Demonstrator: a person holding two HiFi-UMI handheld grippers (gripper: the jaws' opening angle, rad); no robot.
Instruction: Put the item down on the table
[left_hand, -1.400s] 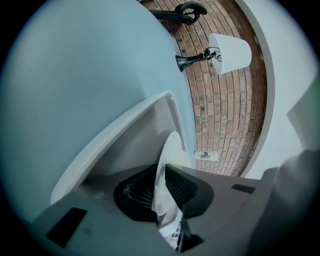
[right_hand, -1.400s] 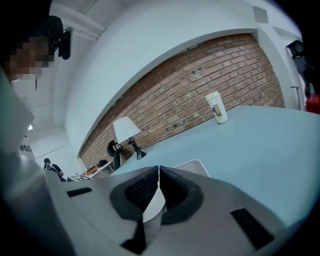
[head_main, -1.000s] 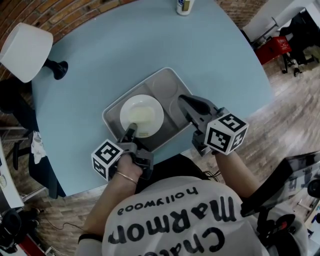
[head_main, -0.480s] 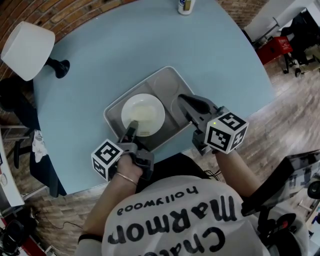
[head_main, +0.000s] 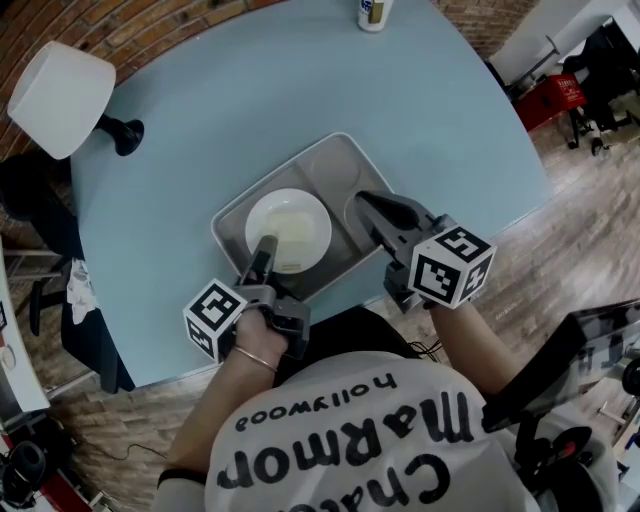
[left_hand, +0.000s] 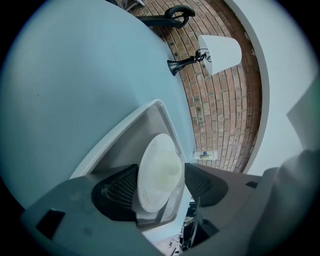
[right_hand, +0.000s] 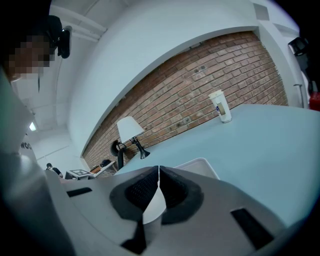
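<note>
One blue table (head_main: 200, 130) carries everything. Your shirt (head_main: 350, 440) reads "hollywood" and "MaRMon", seen upside down. The grey tray (head_main: 335, 160) lies flat on the table, with the white plate (head_main: 288, 228) in its left compartment. Your left gripper (head_main: 265, 245) has just been opening: jaws apart, plate rim between them, pads off it. Your right gripper (head_main: 362, 199) has its tips together over the tray's right compartment. The bottle (head_main: 372, 12) label is unreadable.

White T-shirt (head_main: 350, 440) with bold black lettering. Thin bangle (head_main: 250, 355) at the left wrist. Grey moulded left tool (head_main: 265, 247) and right tool (head_main: 362, 200), black ribbed pads (left_hand: 122, 187) inside, each carrying a white cube (head_main: 452, 265) bearing black square markers.
</note>
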